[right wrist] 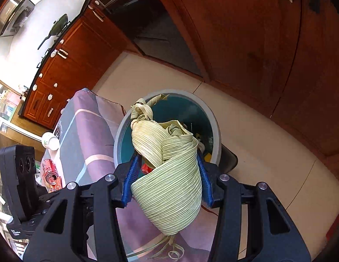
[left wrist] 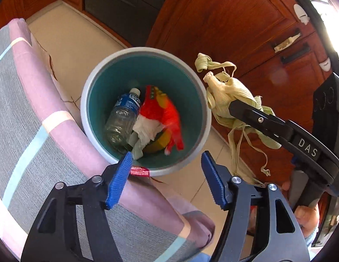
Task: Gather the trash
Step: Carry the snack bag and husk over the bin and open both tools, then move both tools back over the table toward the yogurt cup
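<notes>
Pale green, ribbed corn husks [right wrist: 169,163] fill the right gripper [right wrist: 167,174], whose blue pads [right wrist: 130,174] are clenched on both sides of the bundle; loose strips trail from it. In the left wrist view the husk bundle hangs in the air just beside the right rim of the trash bin [left wrist: 145,51], above the tiled floor [left wrist: 66,41]. The left gripper [left wrist: 165,181] is released, its fingers spread wide over the bin's near rim and grasping nothing. Inside the teal-lined bin lie a clear plastic bottle [left wrist: 121,118] with a blue label, a red and yellow wrapper [left wrist: 163,113] and a crumpled white tissue [left wrist: 145,131]. A mauve and grey striped cloth [left wrist: 38,131] touches the bin's left side. A crushed red can [right wrist: 49,170] lies further off, beside a small white cup [right wrist: 50,140].
</notes>
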`<act>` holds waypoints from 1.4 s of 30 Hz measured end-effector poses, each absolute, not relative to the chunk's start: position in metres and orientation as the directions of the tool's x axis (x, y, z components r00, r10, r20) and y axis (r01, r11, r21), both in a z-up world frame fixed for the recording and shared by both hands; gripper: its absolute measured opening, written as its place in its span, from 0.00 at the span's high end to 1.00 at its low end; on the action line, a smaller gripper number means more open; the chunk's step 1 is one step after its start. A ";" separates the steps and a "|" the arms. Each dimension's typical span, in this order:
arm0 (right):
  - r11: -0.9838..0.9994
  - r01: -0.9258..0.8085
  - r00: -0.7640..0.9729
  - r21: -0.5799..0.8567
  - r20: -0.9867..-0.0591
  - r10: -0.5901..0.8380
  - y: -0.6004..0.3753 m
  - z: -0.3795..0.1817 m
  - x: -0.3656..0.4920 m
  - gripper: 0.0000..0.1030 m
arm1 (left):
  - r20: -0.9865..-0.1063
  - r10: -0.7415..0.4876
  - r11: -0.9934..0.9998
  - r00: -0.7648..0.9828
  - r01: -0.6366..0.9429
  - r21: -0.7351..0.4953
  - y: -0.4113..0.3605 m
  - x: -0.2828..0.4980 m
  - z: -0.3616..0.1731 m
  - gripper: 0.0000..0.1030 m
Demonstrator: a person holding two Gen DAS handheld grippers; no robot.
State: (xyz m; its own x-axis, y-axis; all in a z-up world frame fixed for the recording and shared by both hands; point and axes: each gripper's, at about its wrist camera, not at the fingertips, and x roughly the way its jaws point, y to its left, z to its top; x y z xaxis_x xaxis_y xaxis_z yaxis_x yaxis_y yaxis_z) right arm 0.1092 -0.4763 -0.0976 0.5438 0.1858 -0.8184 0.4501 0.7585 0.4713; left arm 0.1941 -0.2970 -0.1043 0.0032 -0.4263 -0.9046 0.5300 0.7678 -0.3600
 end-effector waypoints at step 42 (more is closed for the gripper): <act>0.802 0.444 0.431 0.399 -0.880 0.200 -0.401 -0.106 0.148 0.16 | -0.898 -0.414 0.849 0.149 0.419 -0.322 -0.167 0.183 -0.086 0.05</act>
State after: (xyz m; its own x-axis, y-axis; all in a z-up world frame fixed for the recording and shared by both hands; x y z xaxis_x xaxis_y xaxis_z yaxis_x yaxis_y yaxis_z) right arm 0.1479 -0.4006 -0.1056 0.4308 0.1997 -0.8801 0.4437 0.8023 0.3992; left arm 0.1832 -0.1670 -0.0860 0.1489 -0.4144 -0.8979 0.4185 0.8490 -0.3225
